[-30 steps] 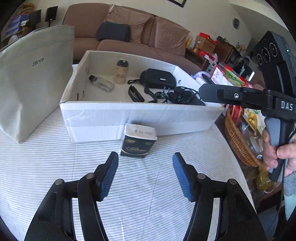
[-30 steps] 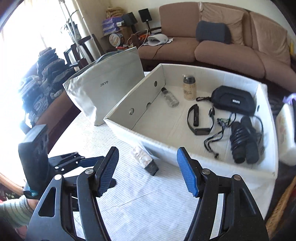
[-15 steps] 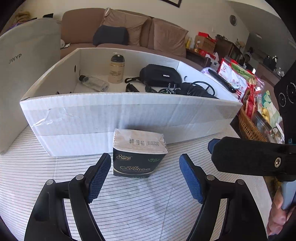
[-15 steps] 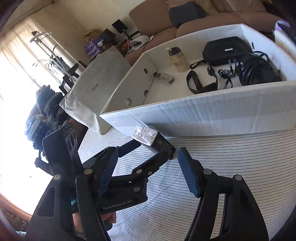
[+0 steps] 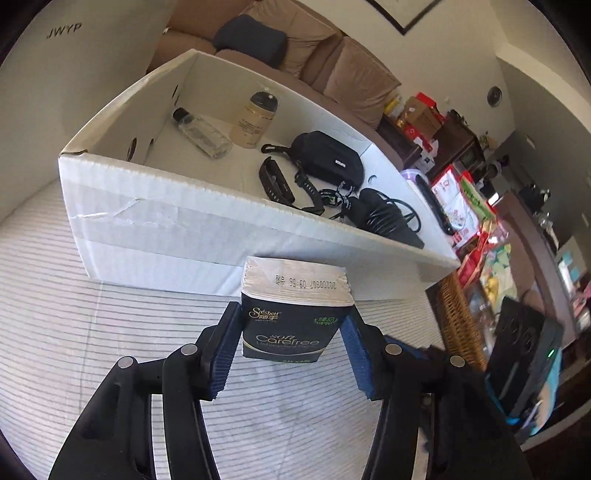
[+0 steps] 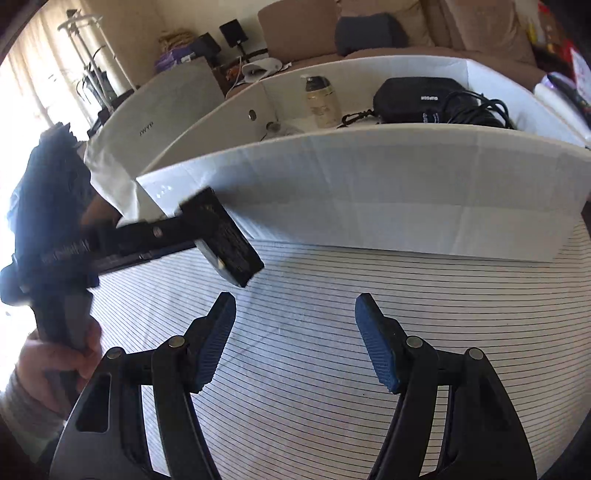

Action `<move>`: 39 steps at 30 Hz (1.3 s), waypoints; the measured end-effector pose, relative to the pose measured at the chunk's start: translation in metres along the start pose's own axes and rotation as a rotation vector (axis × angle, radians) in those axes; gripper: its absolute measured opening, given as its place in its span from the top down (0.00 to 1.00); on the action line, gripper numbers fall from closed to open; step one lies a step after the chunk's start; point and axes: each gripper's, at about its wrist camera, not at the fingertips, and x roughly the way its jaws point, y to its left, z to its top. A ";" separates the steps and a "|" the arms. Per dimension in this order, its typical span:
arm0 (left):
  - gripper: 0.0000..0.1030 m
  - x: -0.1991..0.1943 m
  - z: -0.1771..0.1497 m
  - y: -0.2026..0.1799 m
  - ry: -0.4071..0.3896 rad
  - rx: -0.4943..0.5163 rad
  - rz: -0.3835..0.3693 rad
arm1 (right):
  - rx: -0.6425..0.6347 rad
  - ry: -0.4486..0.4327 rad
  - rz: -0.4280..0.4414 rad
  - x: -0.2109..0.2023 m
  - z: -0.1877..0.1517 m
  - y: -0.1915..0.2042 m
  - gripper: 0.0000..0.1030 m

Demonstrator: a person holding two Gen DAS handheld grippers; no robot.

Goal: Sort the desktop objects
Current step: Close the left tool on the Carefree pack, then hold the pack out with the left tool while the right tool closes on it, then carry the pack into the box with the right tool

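Observation:
A dark tissue pack [image 5: 295, 284] with a white top sits between the blue pads of my left gripper [image 5: 291, 316]. The jaws are closing and both pads press its sides. In the right wrist view the pack [image 6: 225, 236] hangs tilted above the striped tablecloth [image 6: 332, 369], just in front of the white cardboard box [image 6: 369, 192]. My right gripper [image 6: 294, 306] stands open low over the cloth, with nothing between its fingers. The box [image 5: 221, 236] holds two bottles [image 5: 255, 118], a black pouch [image 5: 328, 158], a black band [image 5: 275, 181] and a coiled cable [image 5: 384, 218].
A grey fabric bag [image 5: 55, 74] marked JWYP stands left of the box. A wicker basket [image 5: 458, 321] and packets lie off the table's right edge. A sofa [image 6: 388, 33] is behind. A hand [image 6: 55, 354] grips the left tool's handle.
My left gripper moved forward around the tissue pack, its jaws narrowed onto the sides, and the pack came off the cloth. My right gripper sank toward the table.

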 end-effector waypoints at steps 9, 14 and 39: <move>0.46 -0.028 0.012 -0.028 0.077 -0.066 -0.137 | -0.074 -0.113 0.143 -0.015 0.016 0.044 0.58; 0.48 -0.046 0.033 -0.038 0.091 -0.090 -0.206 | -0.071 -0.158 0.212 -0.040 0.035 0.045 0.72; 0.39 -0.023 0.153 0.006 0.022 -0.031 0.106 | 0.216 0.421 0.210 0.127 0.205 -0.009 0.76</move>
